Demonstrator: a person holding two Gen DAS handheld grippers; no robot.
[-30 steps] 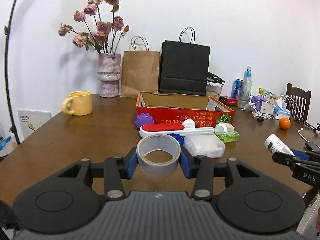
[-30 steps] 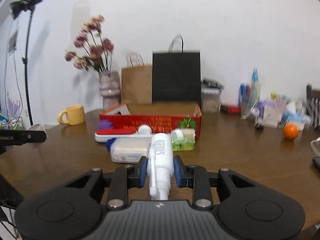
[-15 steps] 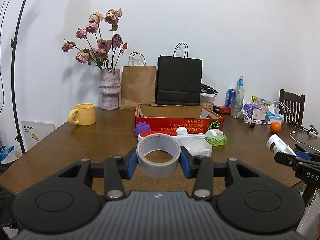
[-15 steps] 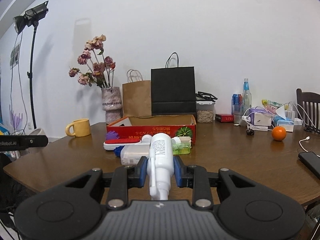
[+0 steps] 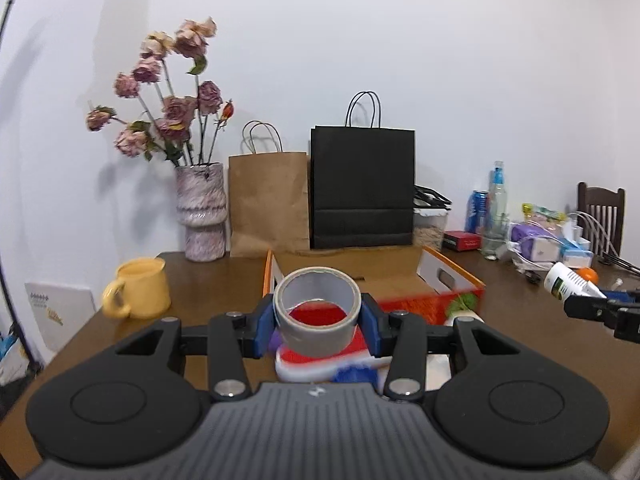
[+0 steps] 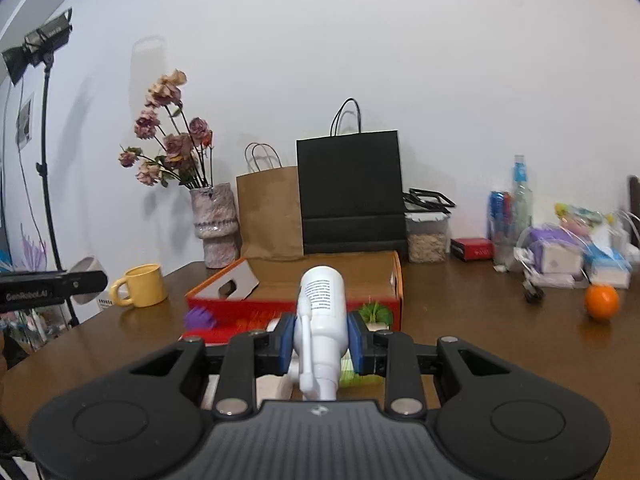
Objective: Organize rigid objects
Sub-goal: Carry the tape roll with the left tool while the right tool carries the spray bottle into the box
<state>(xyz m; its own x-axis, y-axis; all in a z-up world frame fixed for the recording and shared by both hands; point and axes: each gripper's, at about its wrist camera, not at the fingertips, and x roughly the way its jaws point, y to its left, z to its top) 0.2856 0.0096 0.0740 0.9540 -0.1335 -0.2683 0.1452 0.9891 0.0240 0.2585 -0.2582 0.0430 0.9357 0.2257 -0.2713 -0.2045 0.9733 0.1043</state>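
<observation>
A: So, left wrist view?
B: The left hand-held gripper [image 5: 318, 322] pinches a tape roll [image 5: 317, 312] above the table [image 5: 208, 280], before the red box [image 5: 452, 280].
A: Right wrist view?
B: The right hand-held gripper [image 6: 321, 338] pinches a white bottle [image 6: 321, 312], base toward the box [image 6: 394, 280]; a mug [image 6: 140, 290] sits left.

Dark brown wooden desk [image 6: 500, 344]: yellow ceramic mug [image 6: 142, 285] near left edge, open red cardboard box [image 6: 394, 280] mid-desk, mottled pink vase [image 5: 201, 211], brown paper bag [image 5: 268, 203] and black paper bag [image 5: 362, 188] along far edge, orange fruit [image 6: 601, 302] toward right edge.
</observation>
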